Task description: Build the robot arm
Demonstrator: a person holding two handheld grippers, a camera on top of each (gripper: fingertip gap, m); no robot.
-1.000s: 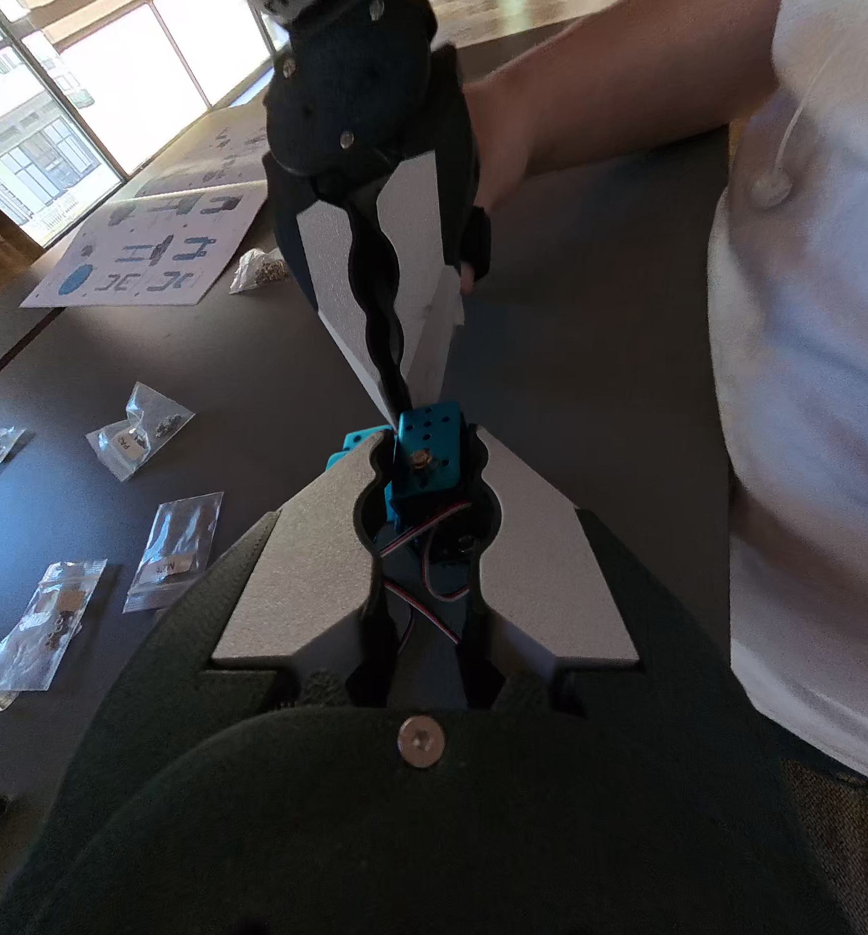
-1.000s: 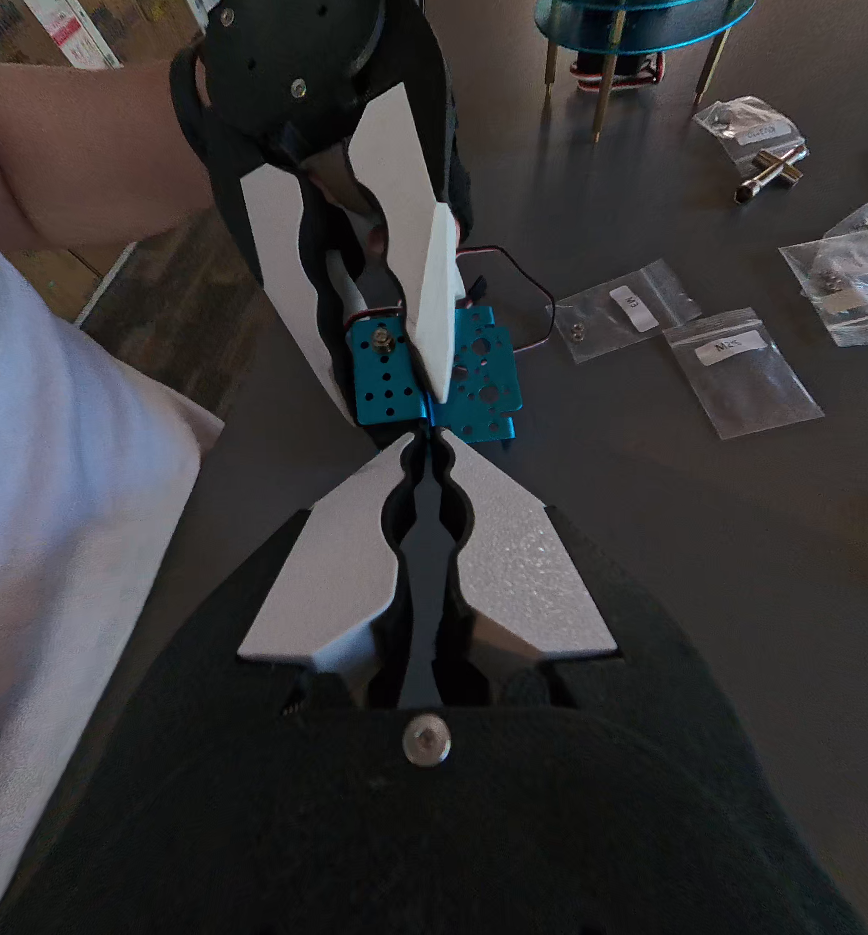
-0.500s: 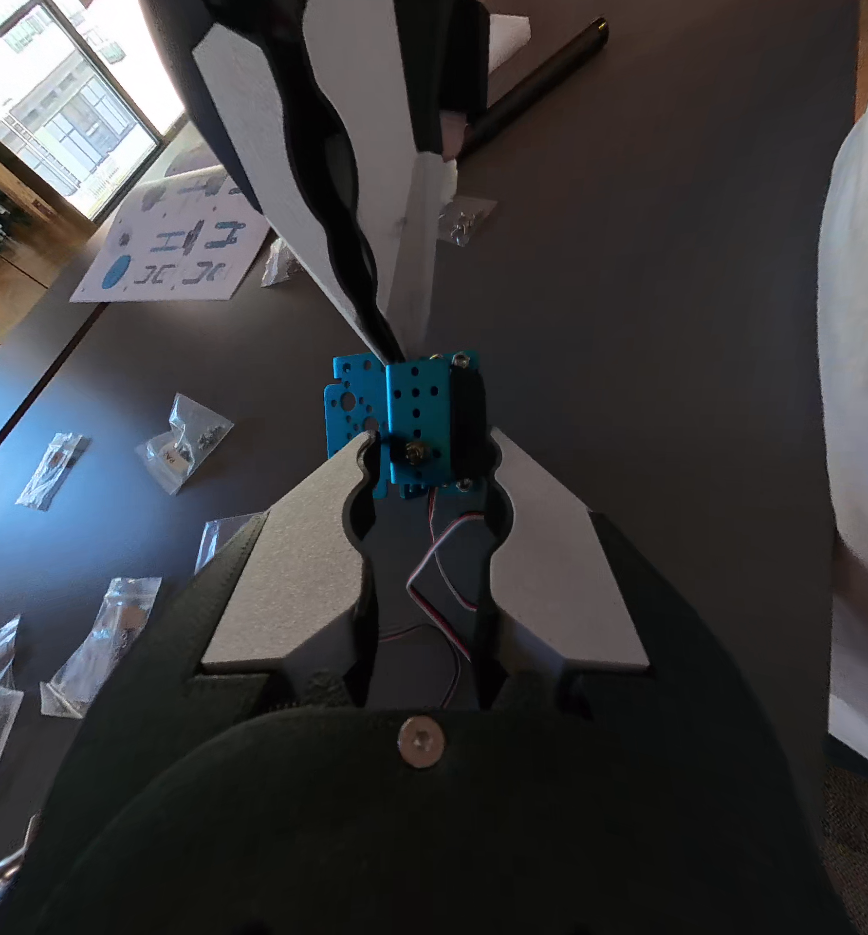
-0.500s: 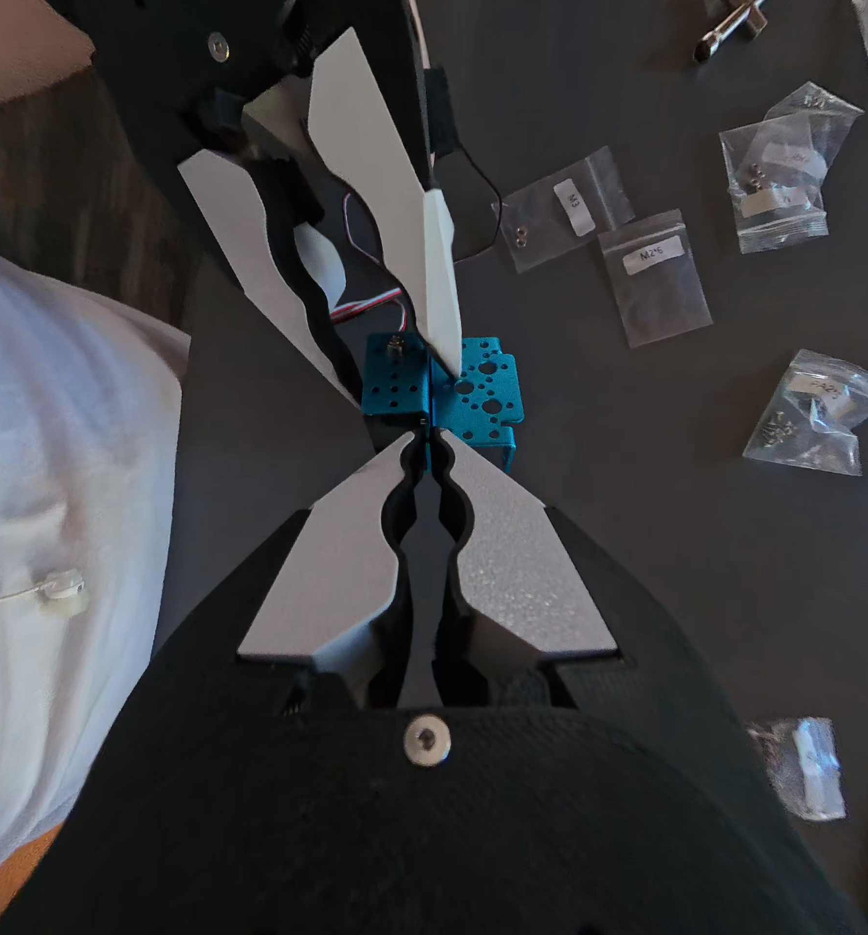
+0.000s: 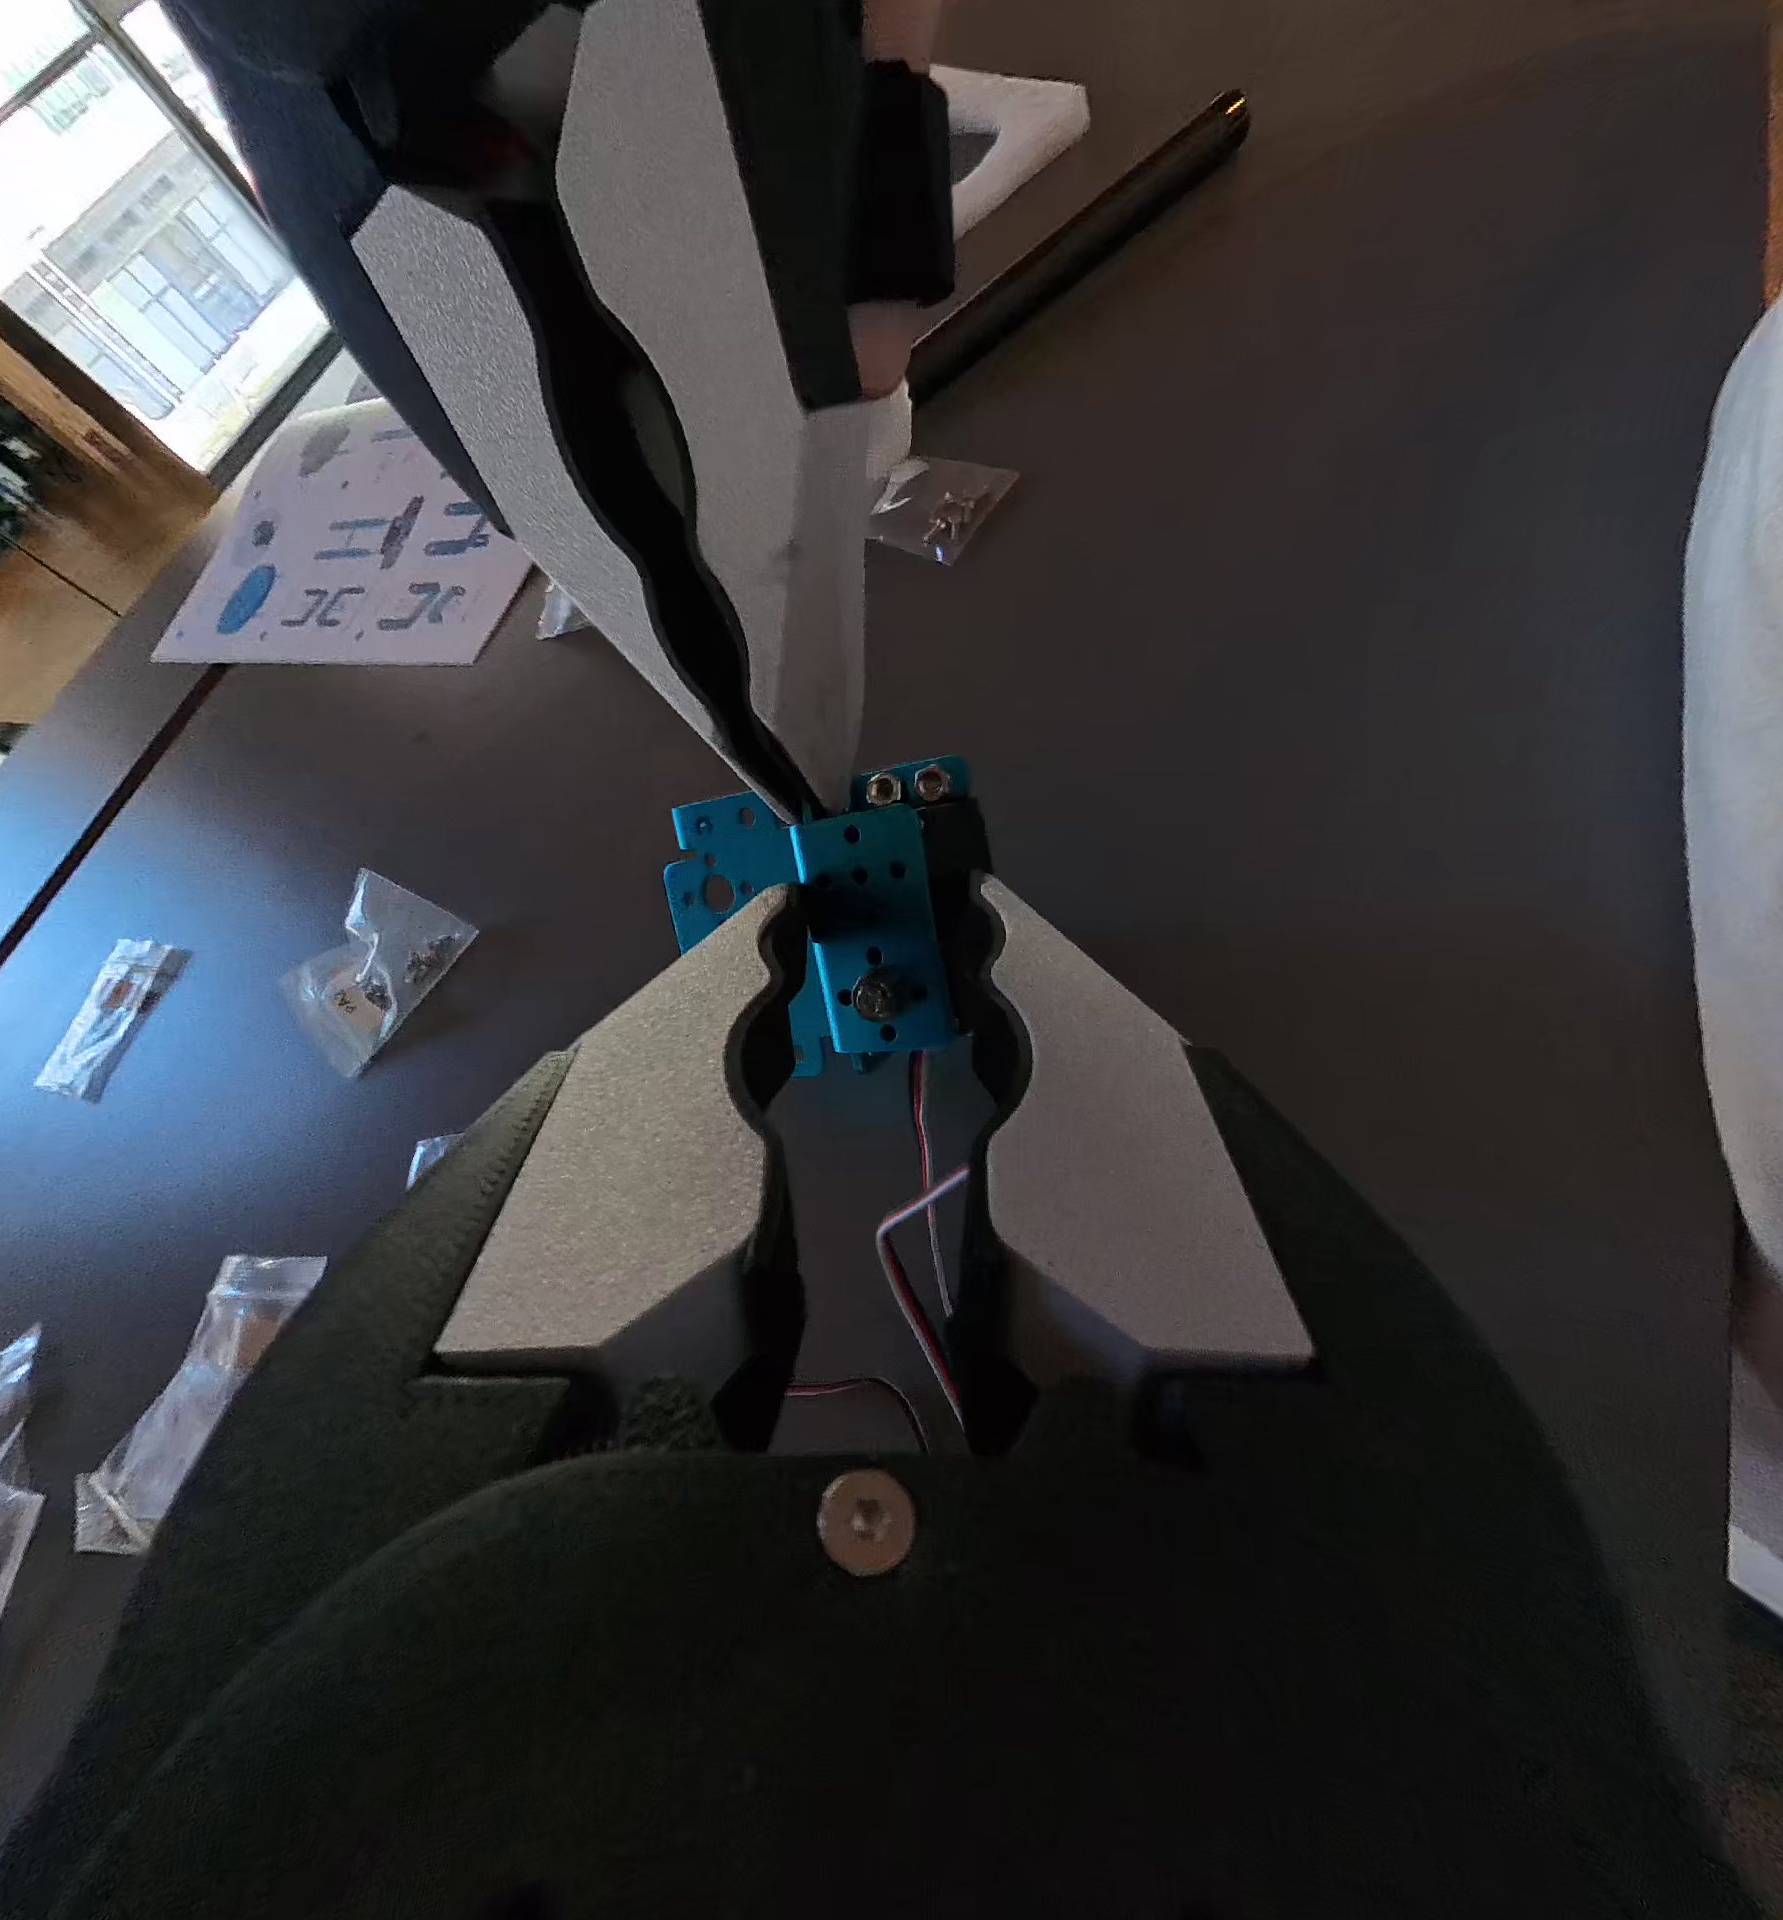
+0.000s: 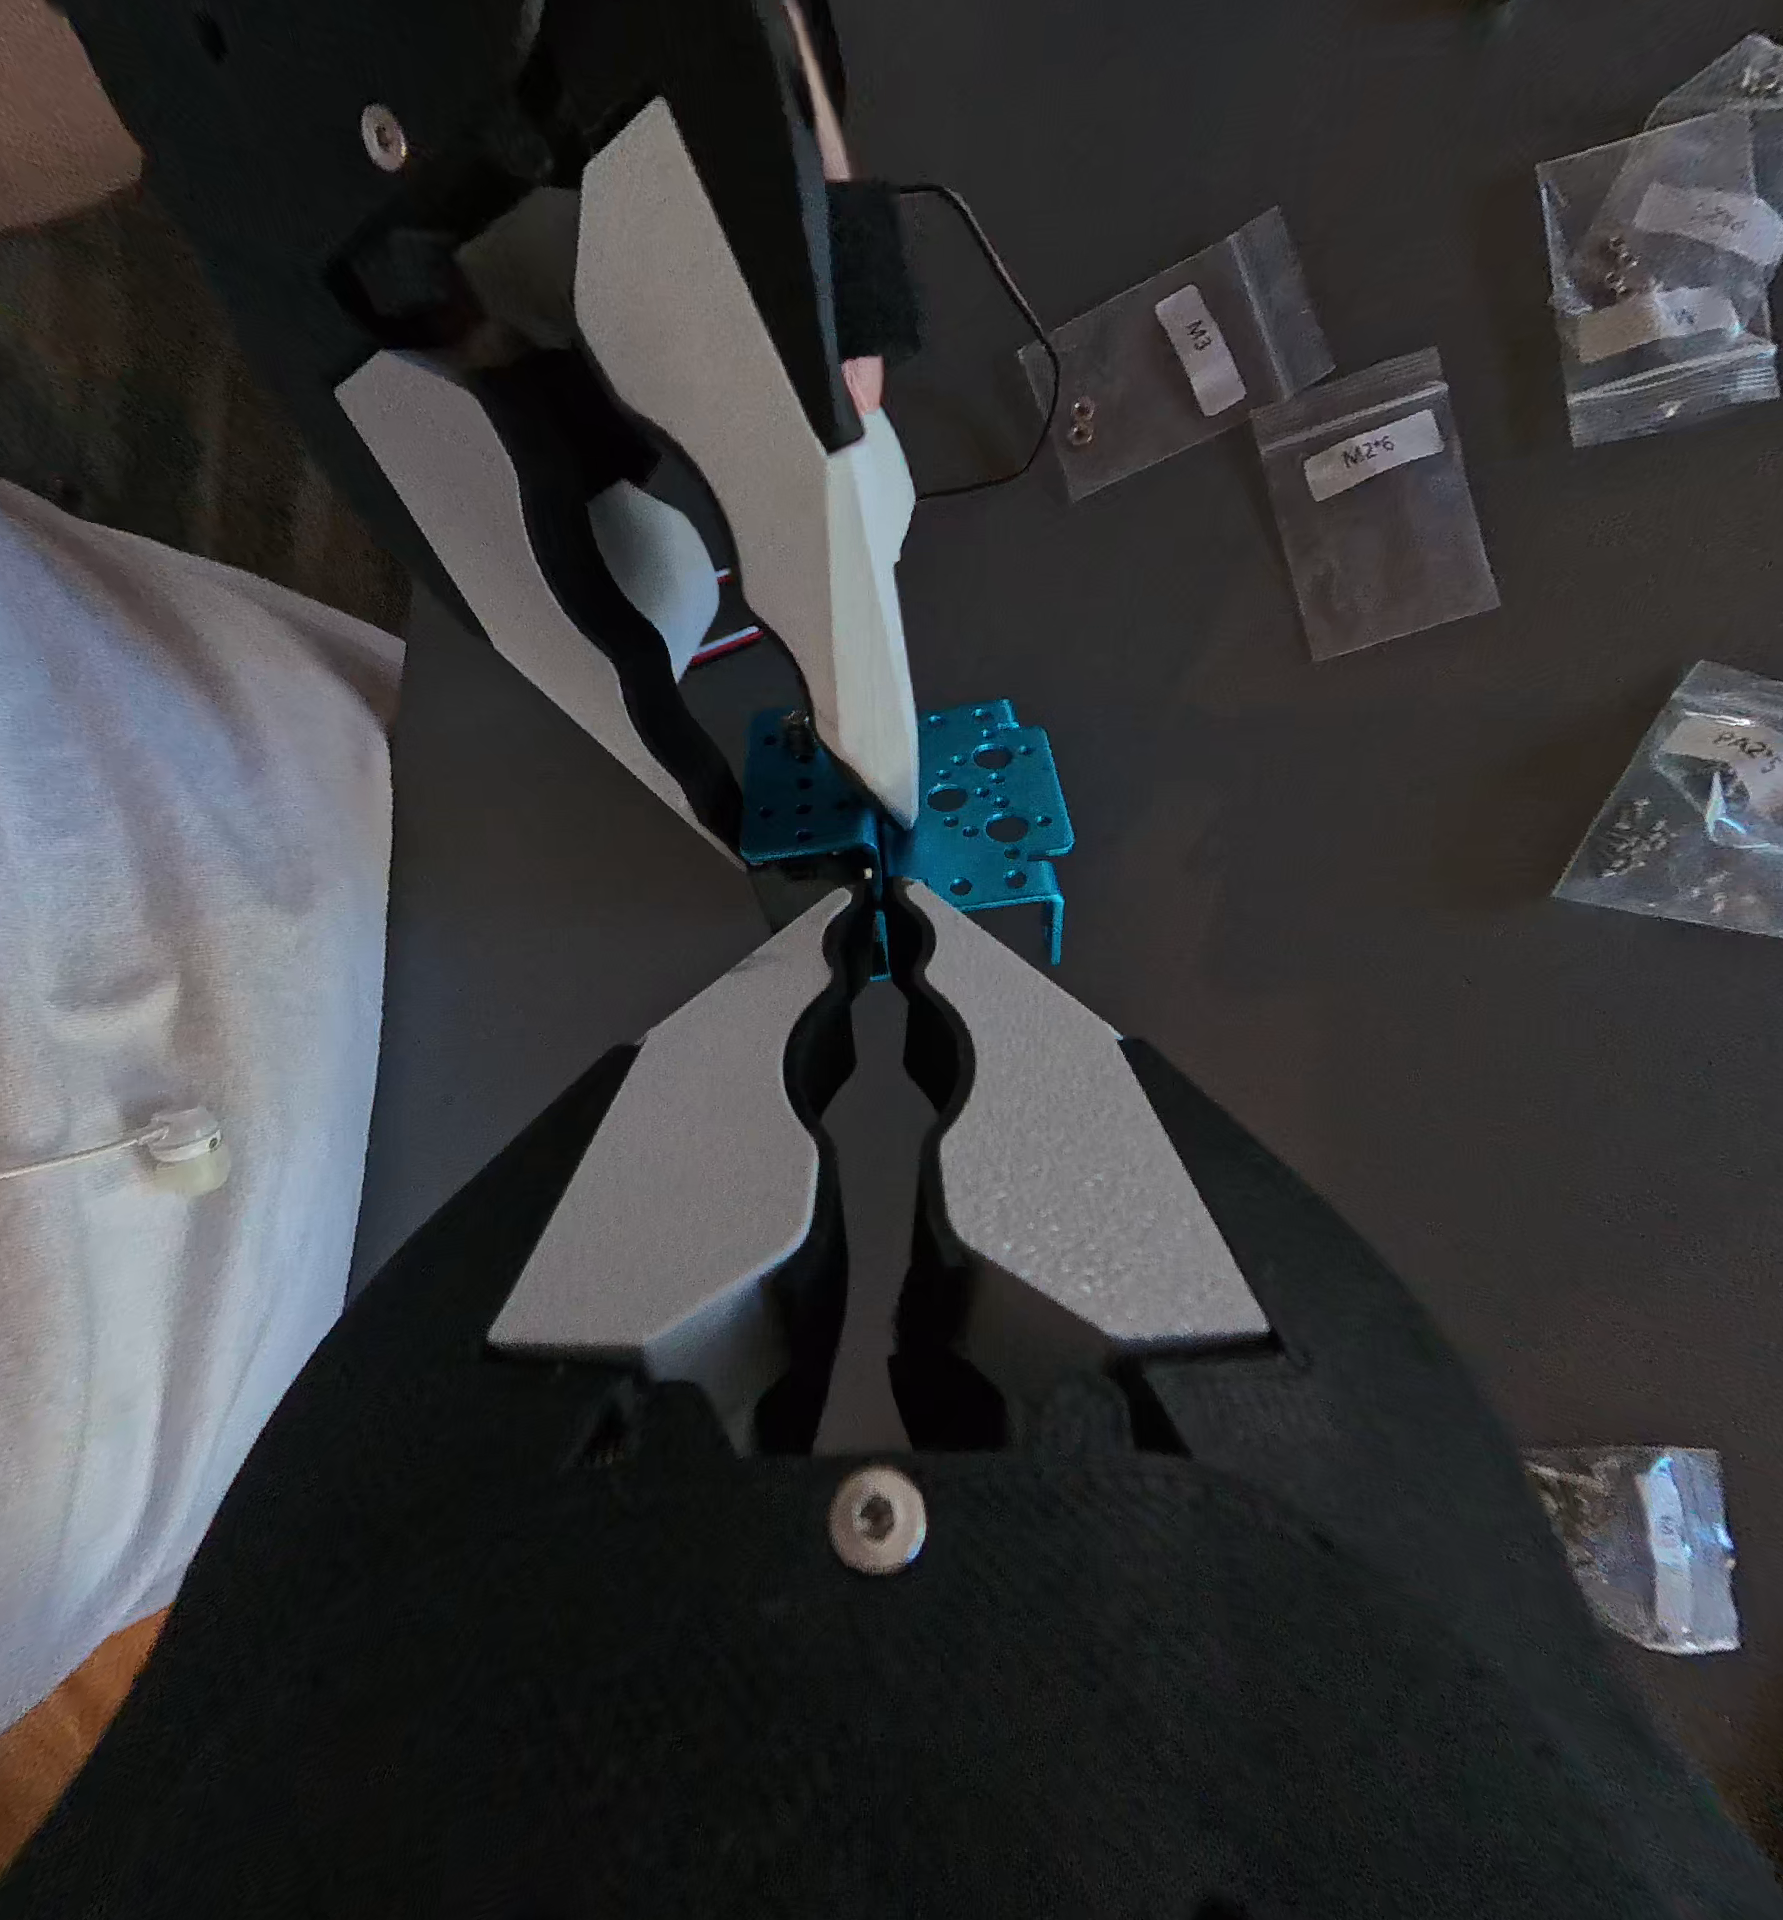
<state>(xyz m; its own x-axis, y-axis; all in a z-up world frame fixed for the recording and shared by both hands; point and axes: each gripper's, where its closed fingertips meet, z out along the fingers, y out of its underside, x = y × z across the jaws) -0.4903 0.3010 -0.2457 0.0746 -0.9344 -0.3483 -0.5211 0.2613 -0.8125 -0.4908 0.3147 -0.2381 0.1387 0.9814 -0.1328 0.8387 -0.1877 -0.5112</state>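
Observation:
A blue perforated metal bracket (image 5: 861, 935) with a black servo (image 5: 954, 831) and red-white wires (image 5: 928, 1174) is held above the dark table (image 5: 1334, 727). My left gripper (image 5: 876, 904) is shut on the bracket and servo from both sides. My right gripper (image 5: 793, 795) comes in from above and pinches the bracket's far edge. In the right wrist view, my right gripper (image 6: 876, 899) is shut on a thin edge of the blue bracket (image 6: 980, 821). The left gripper (image 6: 814, 821) grips it from the opposite side.
Small clear bags of screws lie on the table (image 5: 378, 966) (image 6: 1375, 509) (image 6: 1718, 810). A printed sheet (image 5: 347, 582) lies at the far left by the windows. A black rod (image 5: 1074, 239) lies at the back. A person's white shirt (image 6: 139, 935) is close beside the grippers. Both grippers' tips are close together, under 4 cm apart.
Both grippers have swung with the bracket and now look more steeply down at the table. The bracket has turned and sits deeper between the left fingers. Both grips are unchanged.

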